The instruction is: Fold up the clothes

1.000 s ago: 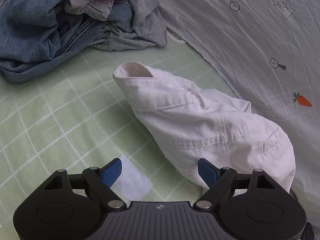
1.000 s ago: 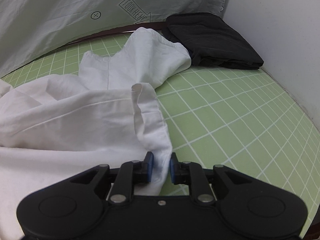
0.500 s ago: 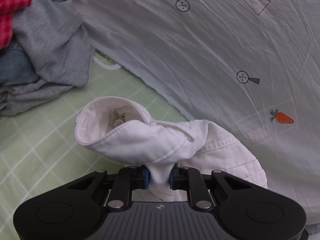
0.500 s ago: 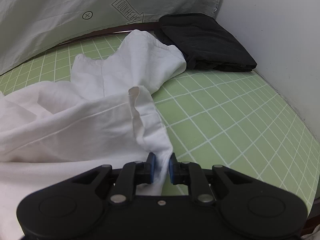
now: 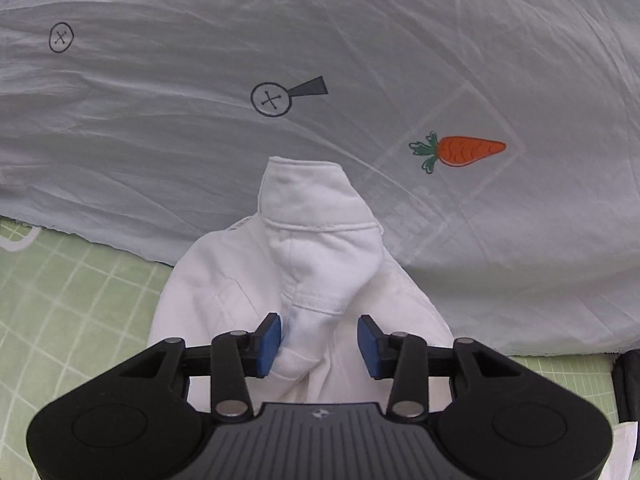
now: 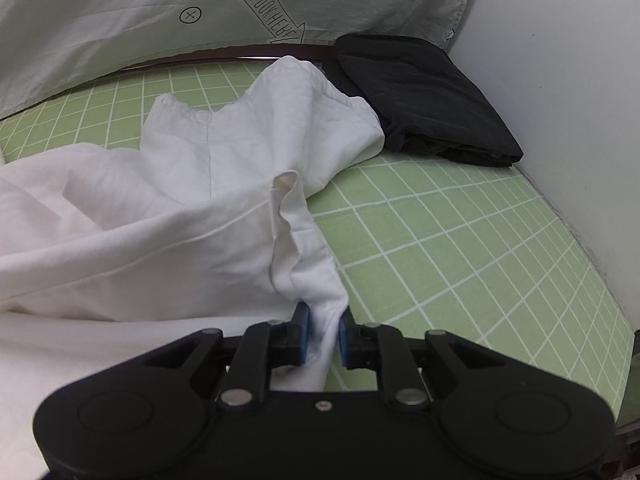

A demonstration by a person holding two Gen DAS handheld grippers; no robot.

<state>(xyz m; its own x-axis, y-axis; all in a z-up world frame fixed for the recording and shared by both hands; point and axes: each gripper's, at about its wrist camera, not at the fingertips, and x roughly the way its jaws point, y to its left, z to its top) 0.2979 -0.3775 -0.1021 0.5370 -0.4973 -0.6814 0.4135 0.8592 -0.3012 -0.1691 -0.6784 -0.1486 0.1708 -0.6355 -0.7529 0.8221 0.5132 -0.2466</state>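
Note:
A white garment [image 5: 320,264] lies bunched on the green grid mat [image 5: 60,300], one hemmed end standing up against the grey printed sheet [image 5: 200,140]. My left gripper [image 5: 319,340] sits over it with its jaws opening; a fold of the cloth lies between the blue pads [image 5: 269,340], and the right pad stands clear of it. In the right wrist view the same white garment [image 6: 160,240] spreads to the left, and my right gripper [image 6: 323,334] is shut on a pinched edge of it, low over the mat [image 6: 460,260].
A folded black garment [image 6: 420,96] lies at the mat's far right corner, against the white wall [image 6: 560,80]. The grey sheet [image 6: 120,20], with printed marks and a carrot, hangs along the back edge.
My left gripper closed on the white garment's end, swung it toward the grey sheet, and its jaws have now parted. The clothes pile left its view. My right gripper kept its hold.

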